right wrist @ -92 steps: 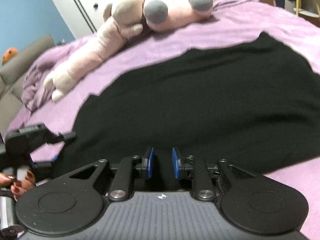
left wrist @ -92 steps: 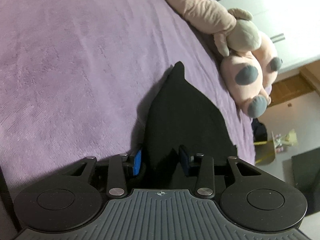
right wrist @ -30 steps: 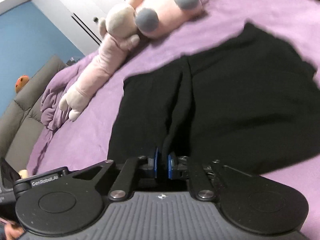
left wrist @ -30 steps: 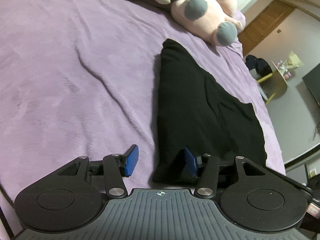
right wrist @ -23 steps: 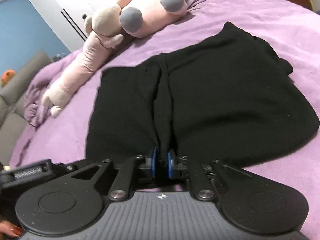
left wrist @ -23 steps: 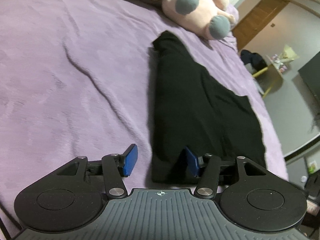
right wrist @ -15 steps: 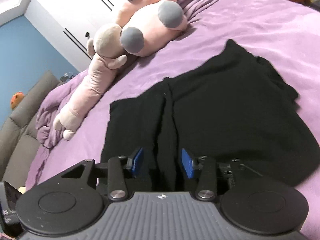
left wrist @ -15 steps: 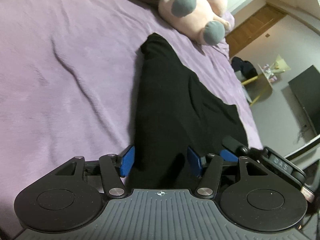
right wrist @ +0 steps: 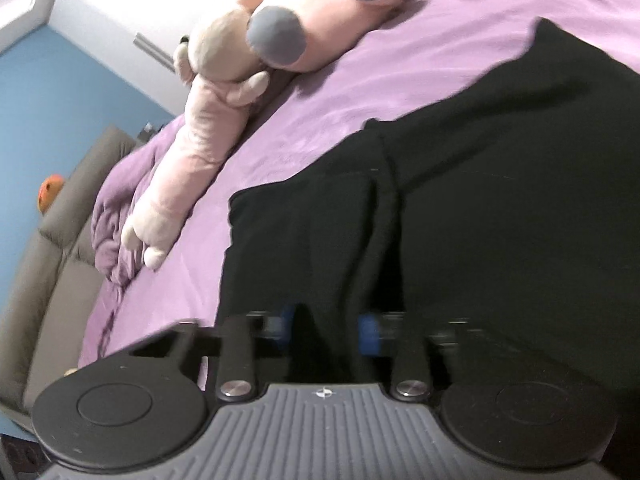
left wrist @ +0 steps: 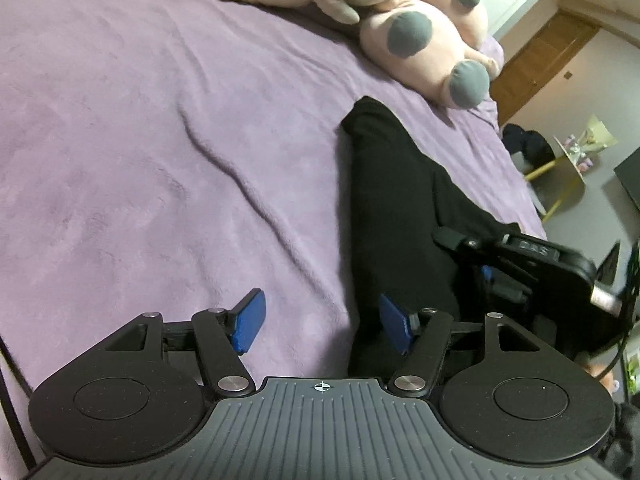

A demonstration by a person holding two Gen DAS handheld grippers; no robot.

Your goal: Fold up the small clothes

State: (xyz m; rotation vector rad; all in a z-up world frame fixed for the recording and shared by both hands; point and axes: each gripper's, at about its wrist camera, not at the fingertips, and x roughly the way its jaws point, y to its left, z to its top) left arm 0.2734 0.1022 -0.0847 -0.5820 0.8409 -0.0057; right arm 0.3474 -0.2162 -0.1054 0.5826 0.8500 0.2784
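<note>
Bed with purple blanket (left wrist: 140, 128), creased. Pink plush toy (left wrist: 420, 40) lying along its far side. Blue wall (right wrist: 60, 112) and white wardrobe doors (right wrist: 132, 4) behind. Grey sofa (right wrist: 52, 264) beside the bed, small orange thing (right wrist: 50, 190) on its back. Wooden door (left wrist: 548, 60), yellow-legged chair (left wrist: 560, 184), grey floor (left wrist: 592, 220). Dim indoor light.

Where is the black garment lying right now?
The black garment lies on the purple blanket, right of centre in the left camera's view, its far tip near the pink plush toy. The open left claw straddles its near edge.
</note>
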